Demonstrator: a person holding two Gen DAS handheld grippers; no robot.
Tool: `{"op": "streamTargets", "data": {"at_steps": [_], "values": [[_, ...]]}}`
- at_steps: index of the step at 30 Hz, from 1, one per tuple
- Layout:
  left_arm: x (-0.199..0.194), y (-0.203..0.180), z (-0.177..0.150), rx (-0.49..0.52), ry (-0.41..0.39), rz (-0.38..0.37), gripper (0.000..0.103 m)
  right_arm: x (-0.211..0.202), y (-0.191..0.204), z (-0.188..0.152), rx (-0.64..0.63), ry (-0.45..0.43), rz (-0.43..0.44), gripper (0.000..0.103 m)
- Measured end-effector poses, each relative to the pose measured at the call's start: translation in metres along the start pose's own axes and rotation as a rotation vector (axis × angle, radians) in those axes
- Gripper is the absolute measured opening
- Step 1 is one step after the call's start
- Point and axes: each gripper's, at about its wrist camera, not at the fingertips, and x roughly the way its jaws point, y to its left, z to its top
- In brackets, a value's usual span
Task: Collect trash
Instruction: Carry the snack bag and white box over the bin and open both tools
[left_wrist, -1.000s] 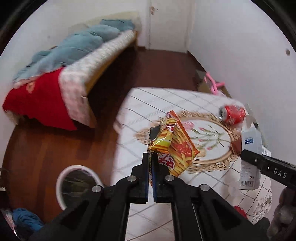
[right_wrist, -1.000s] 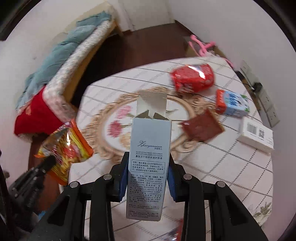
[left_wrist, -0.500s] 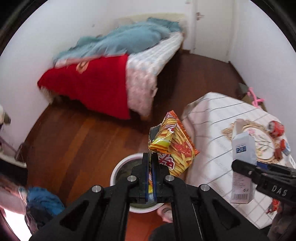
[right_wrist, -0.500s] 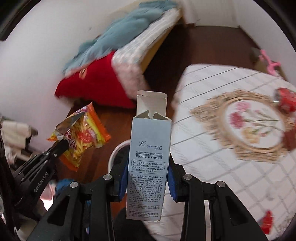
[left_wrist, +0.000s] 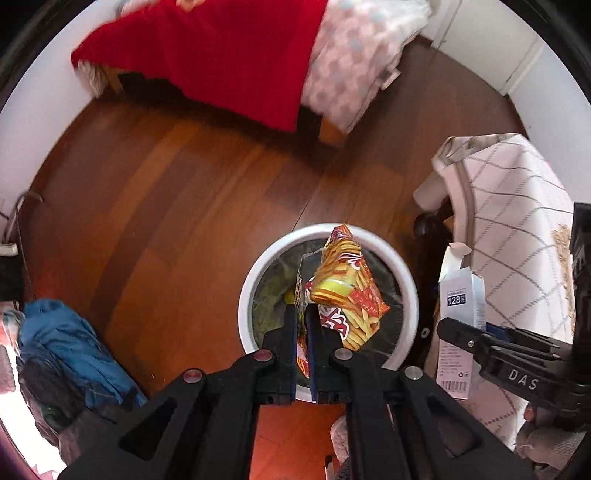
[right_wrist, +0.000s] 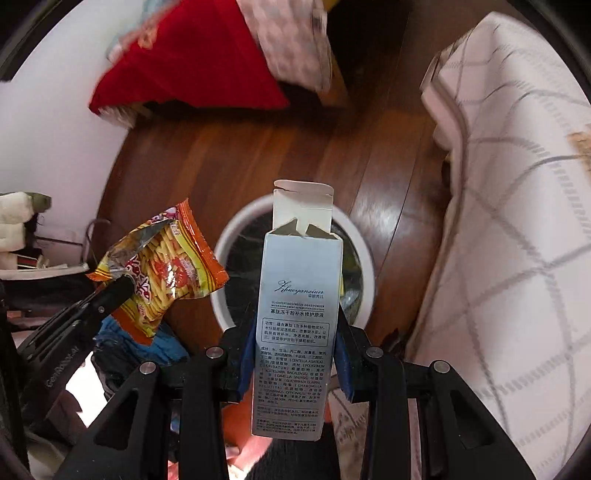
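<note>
My left gripper (left_wrist: 303, 314) points down over a white round bin (left_wrist: 251, 280) lined with a dark bag. Its jaws are opening, with a yellow and red snack bag (left_wrist: 347, 291) still pinched between them and hanging over the bin's mouth. To the right, my right gripper (right_wrist: 295, 328) is shut on a tall pale blue carton (right_wrist: 299, 295) with its top flap open. That carton sits above the near edge of the bin (right_wrist: 229, 236). In the right wrist view the snack bag (right_wrist: 162, 269) is at the left, and in the left wrist view the carton (left_wrist: 460, 295) is at the right.
A table under a white checked cloth (left_wrist: 517, 221) stands right of the bin. A bed with a red blanket (left_wrist: 229, 55) is across the wooden floor (left_wrist: 166, 203). A heap of blue cloth (left_wrist: 66, 339) lies at the left.
Both grippers have swung away from the table and come down over the floor. The bin, earlier at the edge of view, is now directly under the snack bag and the carton.
</note>
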Motion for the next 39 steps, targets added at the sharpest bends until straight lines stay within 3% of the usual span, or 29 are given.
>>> {"op": "streamTargets", "data": {"at_steps": [3, 5, 6, 7, 8, 9, 11, 13, 15, 17, 20, 26, 39], "values": [[0.017, 0.013, 0.002, -0.030, 0.041, -0.005, 0.006, 0.032, -0.001, 0.006, 0.000, 0.062, -0.004, 0.039], [0.026, 0.019, -0.001, -0.050, 0.060, 0.000, 0.015, 0.047, -0.004, 0.011, 0.007, 0.092, -0.001, 0.040], [0.027, 0.021, -0.001, -0.055, 0.064, 0.004, 0.041, 0.054, -0.004, 0.013, 0.009, 0.104, -0.007, 0.041], [0.030, 0.025, -0.003, -0.068, 0.070, 0.010, 0.084, 0.062, -0.002, 0.015, 0.003, 0.124, -0.011, 0.041], [0.031, 0.028, -0.004, -0.077, 0.067, 0.013, 0.098, 0.066, -0.005, 0.019, 0.003, 0.130, -0.014, 0.044], [0.030, 0.031, -0.005, -0.084, 0.059, 0.018, 0.101, 0.070, -0.005, 0.021, 0.001, 0.133, -0.025, 0.057], [0.030, 0.037, -0.009, -0.094, 0.057, 0.038, 0.101, 0.075, -0.003, 0.026, -0.013, 0.130, -0.042, 0.071], [0.030, 0.041, -0.010, -0.103, 0.058, 0.053, 0.101, 0.074, 0.000, 0.026, -0.028, 0.122, -0.062, 0.076], [0.026, 0.045, -0.015, -0.108, 0.039, 0.077, 0.101, 0.074, 0.003, 0.024, -0.035, 0.121, -0.078, 0.094], [0.019, 0.048, -0.020, -0.108, 0.006, 0.089, 0.101, 0.071, 0.002, 0.024, -0.044, 0.120, -0.105, 0.103], [0.007, 0.047, -0.026, -0.096, -0.037, 0.147, 0.101, 0.055, 0.006, 0.020, -0.063, 0.103, -0.140, 0.103], [-0.016, 0.039, -0.037, -0.084, -0.065, 0.160, 0.101, 0.022, 0.016, -0.003, -0.107, 0.069, -0.206, 0.103], [-0.085, 0.012, -0.057, -0.055, -0.166, 0.141, 0.101, -0.066, 0.020, -0.043, -0.131, -0.066, -0.188, 0.103]]}}
